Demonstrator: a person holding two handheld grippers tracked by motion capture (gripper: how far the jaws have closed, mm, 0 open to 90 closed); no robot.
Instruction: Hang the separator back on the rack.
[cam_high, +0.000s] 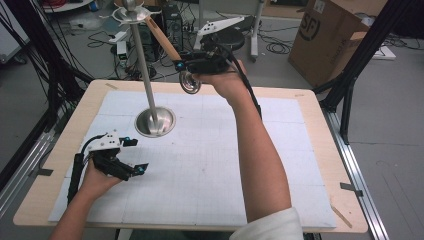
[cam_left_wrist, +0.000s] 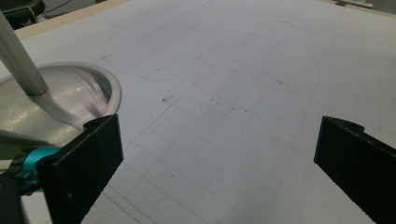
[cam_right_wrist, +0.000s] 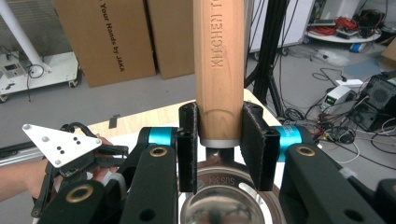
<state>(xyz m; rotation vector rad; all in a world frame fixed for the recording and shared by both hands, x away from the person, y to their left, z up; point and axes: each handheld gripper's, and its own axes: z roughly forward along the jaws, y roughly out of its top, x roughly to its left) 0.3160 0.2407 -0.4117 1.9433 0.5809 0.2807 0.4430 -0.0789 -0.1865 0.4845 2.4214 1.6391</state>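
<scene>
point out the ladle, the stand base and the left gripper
ladle (cam_right_wrist: 218, 60), right gripper view, on its wooden handle
stand base (cam_high: 155, 121), high view, on the round metal foot
left gripper (cam_high: 134, 155), high view, in the gap between its open jaws

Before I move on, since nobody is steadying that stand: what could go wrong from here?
The right gripper clamps the ladle's wooden handle near the bowl, while its far end meets the rack atop the stand; a sideways push may tip it. The left gripper is open, apart from the base. The smooth handle might slip.
</scene>
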